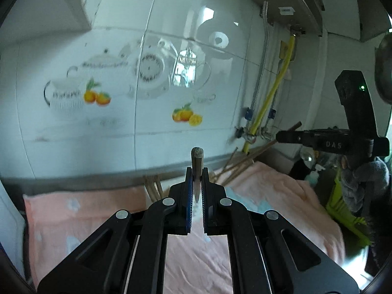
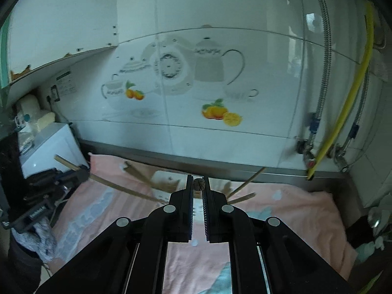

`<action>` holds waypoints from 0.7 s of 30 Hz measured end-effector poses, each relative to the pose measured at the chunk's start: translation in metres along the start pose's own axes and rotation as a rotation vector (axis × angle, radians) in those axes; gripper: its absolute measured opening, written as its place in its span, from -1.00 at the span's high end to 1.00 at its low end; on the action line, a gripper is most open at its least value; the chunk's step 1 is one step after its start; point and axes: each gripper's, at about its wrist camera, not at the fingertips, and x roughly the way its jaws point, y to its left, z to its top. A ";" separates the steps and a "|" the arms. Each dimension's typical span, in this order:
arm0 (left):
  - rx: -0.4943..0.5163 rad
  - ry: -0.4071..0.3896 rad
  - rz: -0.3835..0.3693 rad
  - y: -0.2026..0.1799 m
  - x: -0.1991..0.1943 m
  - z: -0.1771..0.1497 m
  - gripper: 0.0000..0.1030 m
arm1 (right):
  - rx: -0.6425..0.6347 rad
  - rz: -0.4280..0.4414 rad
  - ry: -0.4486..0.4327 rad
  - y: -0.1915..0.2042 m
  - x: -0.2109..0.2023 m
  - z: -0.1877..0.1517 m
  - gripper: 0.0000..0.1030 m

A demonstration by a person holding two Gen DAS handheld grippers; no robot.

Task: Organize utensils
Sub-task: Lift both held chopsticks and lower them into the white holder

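My left gripper (image 1: 196, 171) is shut on a wooden chopstick (image 1: 196, 158) whose blunt end sticks up above the fingertips. My right gripper (image 2: 198, 180) is shut on another chopstick (image 2: 198, 184), seen end-on between the pads. Both are held above a pink towel (image 1: 257, 186). Several chopsticks (image 1: 235, 169) lie fanned out at the towel's far edge; in the right wrist view they (image 2: 137, 174) spread around a pale holder (image 2: 166, 181). The right gripper shows in the left wrist view (image 1: 281, 136), the left gripper in the right wrist view (image 2: 85, 171), each gripping its stick.
A tiled wall with teapot and orange decals (image 2: 171, 73) backs the steel counter edge (image 2: 245, 169). Pipes, valves and a yellow hose (image 2: 343, 112) stand at the right. A white appliance (image 2: 49, 144) sits at the left. A green item (image 1: 343, 208) lies right of the towel.
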 end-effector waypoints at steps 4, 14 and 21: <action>0.044 -0.007 0.049 -0.006 0.011 0.014 0.90 | -0.002 -0.035 0.026 -0.011 0.012 0.006 0.87; 0.061 0.119 0.146 0.008 0.058 0.034 0.90 | -0.017 -0.036 0.100 -0.020 0.046 0.010 0.87; 0.040 0.191 0.160 0.019 0.085 0.030 0.90 | -0.015 -0.026 0.155 -0.022 0.068 0.005 0.87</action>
